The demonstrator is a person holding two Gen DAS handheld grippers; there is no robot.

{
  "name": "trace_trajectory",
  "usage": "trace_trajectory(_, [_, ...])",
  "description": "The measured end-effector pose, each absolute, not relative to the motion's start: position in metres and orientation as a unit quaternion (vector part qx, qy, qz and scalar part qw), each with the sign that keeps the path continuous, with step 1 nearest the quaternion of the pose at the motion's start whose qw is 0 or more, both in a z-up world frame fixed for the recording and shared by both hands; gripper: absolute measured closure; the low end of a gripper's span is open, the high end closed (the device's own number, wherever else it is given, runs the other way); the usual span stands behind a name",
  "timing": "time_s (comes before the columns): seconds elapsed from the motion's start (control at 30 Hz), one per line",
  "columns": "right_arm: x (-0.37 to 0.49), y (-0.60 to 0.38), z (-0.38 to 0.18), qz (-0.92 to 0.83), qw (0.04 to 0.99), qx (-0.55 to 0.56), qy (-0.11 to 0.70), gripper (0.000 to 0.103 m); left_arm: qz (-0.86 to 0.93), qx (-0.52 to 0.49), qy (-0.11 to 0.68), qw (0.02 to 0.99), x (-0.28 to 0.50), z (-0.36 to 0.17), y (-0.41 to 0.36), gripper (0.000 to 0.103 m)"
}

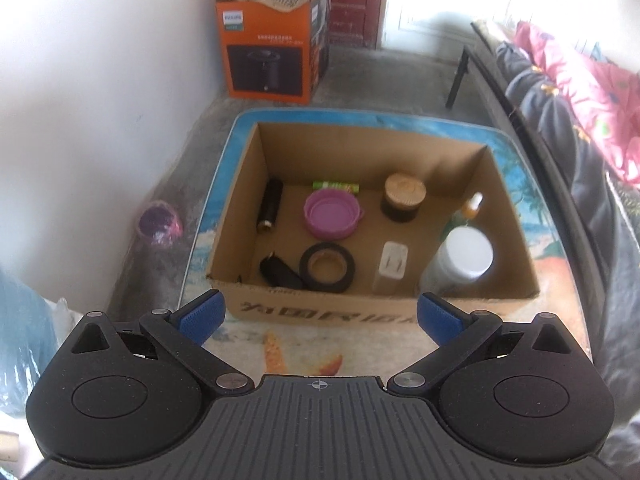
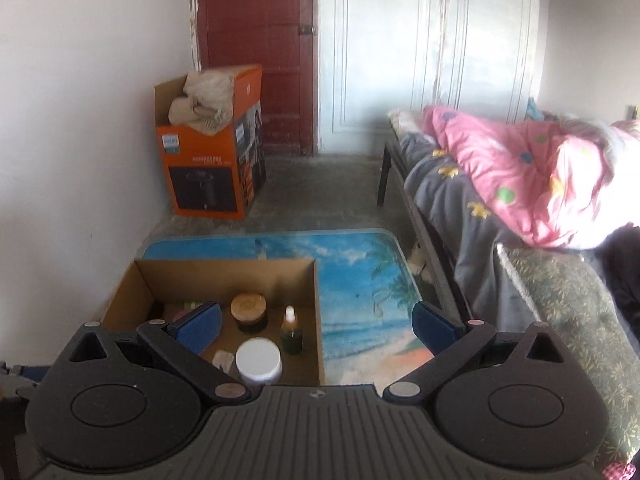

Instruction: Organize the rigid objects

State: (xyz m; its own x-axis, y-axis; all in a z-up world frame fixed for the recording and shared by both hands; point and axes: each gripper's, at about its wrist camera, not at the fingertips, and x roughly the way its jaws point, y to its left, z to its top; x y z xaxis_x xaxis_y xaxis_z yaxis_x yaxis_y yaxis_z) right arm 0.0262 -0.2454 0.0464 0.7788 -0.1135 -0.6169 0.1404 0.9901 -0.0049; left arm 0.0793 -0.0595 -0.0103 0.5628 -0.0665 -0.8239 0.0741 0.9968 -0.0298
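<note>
An open cardboard box (image 1: 516, 216) stands on a low table with a beach print (image 1: 224, 184). Inside lie a purple lid (image 1: 332, 214), a black tape roll (image 1: 328, 267), a jar with a cork top (image 1: 404, 196), a white-capped jar (image 1: 464, 258), a small dropper bottle (image 1: 472, 206), a white plug (image 1: 392, 266), a green tube (image 1: 336, 186) and two black cylinders (image 1: 270, 210). My left gripper (image 1: 320, 314) hangs open above the box's near wall, nothing between its blue pads. My right gripper (image 2: 316, 326) is open too, over the box's right wall (image 2: 318, 316), holding nothing.
An orange appliance box (image 2: 208, 168) stuffed with cloth stands by the white wall, before a red door (image 2: 256, 40). A bed with a grey cover and pink quilt (image 2: 520, 168) runs along the right. A purple cup (image 1: 158, 222) sits on the floor left of the table.
</note>
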Motion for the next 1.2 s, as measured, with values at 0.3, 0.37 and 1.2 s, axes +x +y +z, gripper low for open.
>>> trace_trajectory(0.3, [0.064,-0.232,-0.032,-0.037,0.881,0.074,0.466,0.0,-0.035,0.026,0.525,0.85,0.104,-0.034,-0.051,0.0])
trace_trajectory(0.37, [0.068,-0.229,-0.033,-0.034,0.879,0.077,0.47,0.0,-0.032,0.023,0.53,0.847,0.11,-0.033,-0.05,0.0])
trace_trajectory(1.2, [0.087,-0.239,-0.044,-0.036,0.865,0.071,0.496,0.0,-0.042,0.06,0.529,0.846,0.12,-0.033,-0.07,0.001])
